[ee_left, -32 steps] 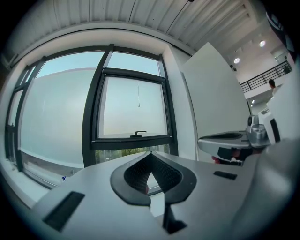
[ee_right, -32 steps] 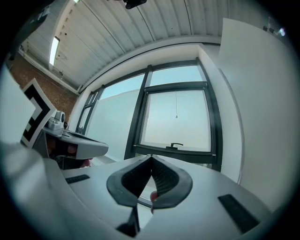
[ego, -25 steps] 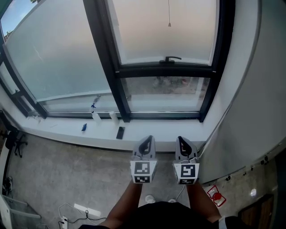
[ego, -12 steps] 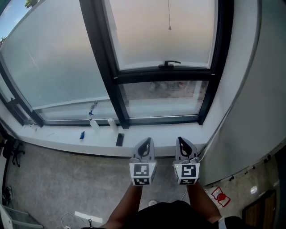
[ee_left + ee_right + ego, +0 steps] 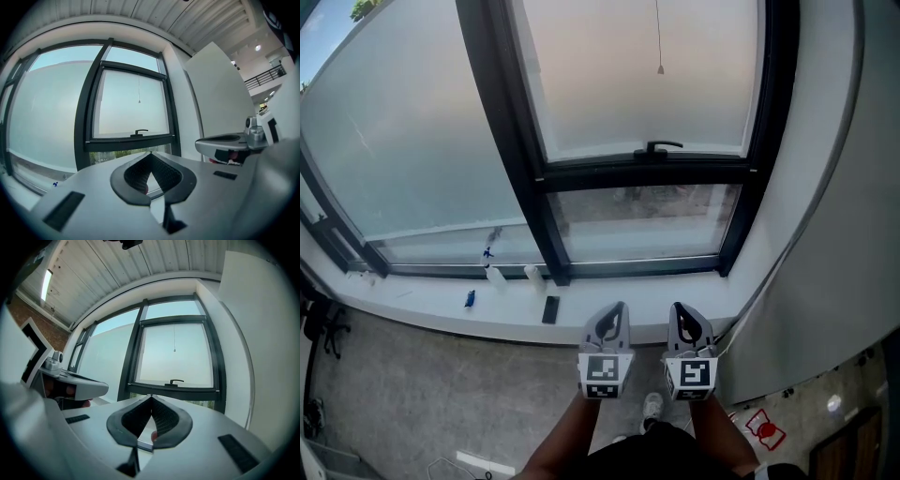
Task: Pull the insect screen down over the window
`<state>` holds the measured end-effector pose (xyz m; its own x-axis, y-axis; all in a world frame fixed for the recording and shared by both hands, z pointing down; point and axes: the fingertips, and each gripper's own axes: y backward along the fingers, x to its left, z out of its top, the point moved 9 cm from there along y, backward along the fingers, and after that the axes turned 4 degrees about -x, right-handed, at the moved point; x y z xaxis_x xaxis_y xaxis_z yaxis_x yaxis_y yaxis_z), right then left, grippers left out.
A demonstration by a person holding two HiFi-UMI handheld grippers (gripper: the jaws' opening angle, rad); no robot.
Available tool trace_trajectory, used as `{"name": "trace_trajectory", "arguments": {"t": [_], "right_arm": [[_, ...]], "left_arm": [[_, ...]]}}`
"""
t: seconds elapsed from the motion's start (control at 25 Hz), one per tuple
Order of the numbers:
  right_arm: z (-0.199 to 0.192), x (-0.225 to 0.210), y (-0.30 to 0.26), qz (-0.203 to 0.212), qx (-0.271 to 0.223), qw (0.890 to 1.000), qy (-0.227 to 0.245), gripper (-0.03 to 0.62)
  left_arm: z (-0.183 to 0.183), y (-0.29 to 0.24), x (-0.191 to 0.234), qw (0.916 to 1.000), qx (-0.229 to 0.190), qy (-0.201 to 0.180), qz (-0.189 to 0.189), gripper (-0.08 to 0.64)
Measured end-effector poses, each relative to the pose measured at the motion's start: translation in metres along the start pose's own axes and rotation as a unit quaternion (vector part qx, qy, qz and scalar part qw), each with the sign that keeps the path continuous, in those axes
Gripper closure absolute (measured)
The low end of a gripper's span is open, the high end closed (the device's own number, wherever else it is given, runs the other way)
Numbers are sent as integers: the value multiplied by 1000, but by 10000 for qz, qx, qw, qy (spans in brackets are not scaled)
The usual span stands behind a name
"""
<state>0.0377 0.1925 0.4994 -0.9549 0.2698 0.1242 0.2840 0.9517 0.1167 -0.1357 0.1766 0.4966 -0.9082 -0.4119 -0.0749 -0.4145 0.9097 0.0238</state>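
Observation:
A dark-framed window fills the head view. Its right sash has a frosted upper pane [image 5: 647, 75] and a black handle [image 5: 659, 146] on the lower bar. A thin pull cord with a small bead [image 5: 660, 69] hangs in front of that pane, and it also shows as the cord [image 5: 139, 101] and the cord [image 5: 174, 350] in the two gripper views. I cannot make out the screen itself. My left gripper [image 5: 610, 309] and right gripper [image 5: 682, 309] are held side by side below the sill, pointing at the window, well short of cord and handle. Both are shut and empty: left tips [image 5: 150, 153], right tips [image 5: 151, 397].
The white sill [image 5: 422, 305] carries two small bottles [image 5: 495, 273], a blue item [image 5: 470, 298] and a dark flat object [image 5: 549, 309]. A white wall panel [image 5: 825, 234] stands close on the right. A red object [image 5: 766, 429] lies on the floor, with a shoe [image 5: 652, 406] below the grippers.
The view has shifted slightly, so the window sits a little lower and larger in frame. Both grippers sit slightly lower in the picture, still side by side and shut.

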Motion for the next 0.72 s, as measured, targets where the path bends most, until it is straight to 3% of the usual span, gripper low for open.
{"name": "trace_trajectory", "arguments": {"t": [0.72], "right_arm": [[-26,-60,-125,347,267,9990,12,589]], "left_arm": [[0,-125,32,9996,100,-23,264,558]]}}
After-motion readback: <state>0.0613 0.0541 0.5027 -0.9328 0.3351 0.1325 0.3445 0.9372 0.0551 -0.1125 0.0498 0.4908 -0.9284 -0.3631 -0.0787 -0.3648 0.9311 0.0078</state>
